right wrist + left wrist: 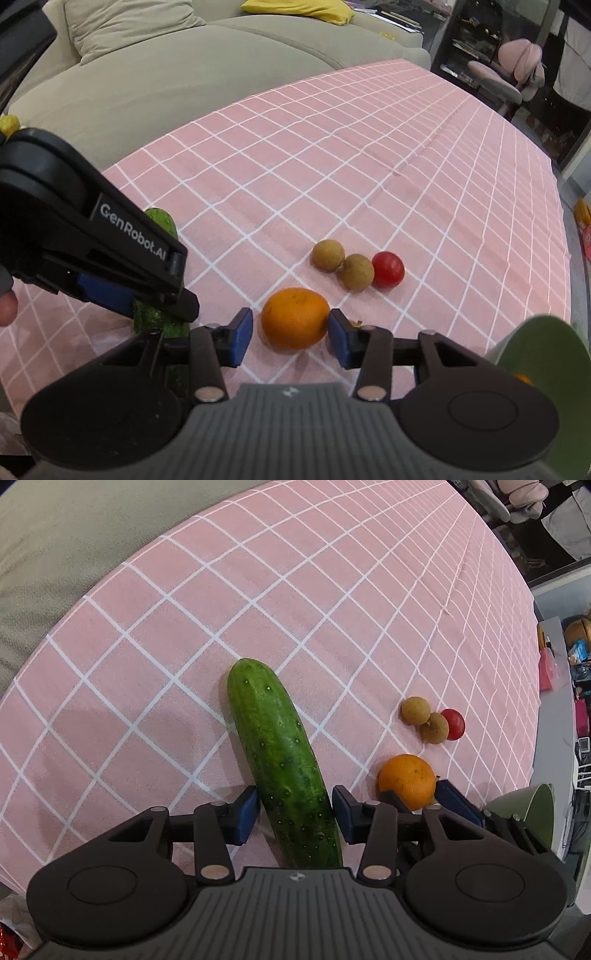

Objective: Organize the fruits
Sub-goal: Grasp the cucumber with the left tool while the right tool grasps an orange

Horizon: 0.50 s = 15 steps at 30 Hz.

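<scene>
A green cucumber point(277, 753) lies on the pink checked tablecloth point(258, 590). My left gripper point(294, 814) is open, its blue pads on either side of the cucumber's near end; the left pad looks to touch it. An orange point(294, 318) sits between the open blue pads of my right gripper point(290, 338), the right pad close to its side. Two brown longans point(328, 254) point(356, 271) and a red cherry tomato point(388, 268) lie just beyond the orange. The left gripper point(122, 291) also shows in the right wrist view over the cucumber point(162, 221).
A green bowl point(546, 362) stands at the right near the table edge, with something orange inside; it also shows in the left wrist view point(528, 808). A grey sofa point(166, 74) runs along the table's far left side. A pink chair point(509, 77) stands beyond the far end.
</scene>
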Each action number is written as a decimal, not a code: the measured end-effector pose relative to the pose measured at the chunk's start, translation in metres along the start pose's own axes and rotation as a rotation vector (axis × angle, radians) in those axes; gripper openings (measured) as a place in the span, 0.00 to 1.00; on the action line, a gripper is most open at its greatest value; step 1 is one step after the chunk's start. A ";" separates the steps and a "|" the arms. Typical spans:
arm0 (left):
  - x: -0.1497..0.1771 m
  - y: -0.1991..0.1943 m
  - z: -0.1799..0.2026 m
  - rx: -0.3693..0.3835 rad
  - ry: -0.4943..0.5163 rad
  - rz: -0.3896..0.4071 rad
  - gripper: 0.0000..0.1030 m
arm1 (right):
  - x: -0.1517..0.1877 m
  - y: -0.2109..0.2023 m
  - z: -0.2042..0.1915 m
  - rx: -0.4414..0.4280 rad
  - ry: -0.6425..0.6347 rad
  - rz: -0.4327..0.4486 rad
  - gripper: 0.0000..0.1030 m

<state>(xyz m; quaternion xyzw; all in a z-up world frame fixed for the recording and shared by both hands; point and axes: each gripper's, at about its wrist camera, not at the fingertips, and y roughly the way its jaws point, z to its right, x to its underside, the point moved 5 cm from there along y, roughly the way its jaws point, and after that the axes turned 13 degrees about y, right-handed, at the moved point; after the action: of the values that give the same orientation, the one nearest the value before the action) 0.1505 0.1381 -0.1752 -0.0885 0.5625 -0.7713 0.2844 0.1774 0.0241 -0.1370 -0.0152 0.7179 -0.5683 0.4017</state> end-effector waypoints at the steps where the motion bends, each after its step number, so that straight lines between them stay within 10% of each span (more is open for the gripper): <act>1: 0.000 0.000 0.001 -0.006 0.001 0.004 0.50 | 0.000 0.002 -0.001 0.010 -0.012 0.005 0.41; 15: 0.002 -0.004 0.004 -0.028 -0.008 0.040 0.44 | -0.001 0.006 -0.008 0.069 -0.081 0.032 0.39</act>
<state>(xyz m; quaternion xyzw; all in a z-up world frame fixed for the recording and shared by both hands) 0.1492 0.1342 -0.1704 -0.0842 0.5739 -0.7570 0.3008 0.1759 0.0335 -0.1407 -0.0127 0.6812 -0.5852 0.4397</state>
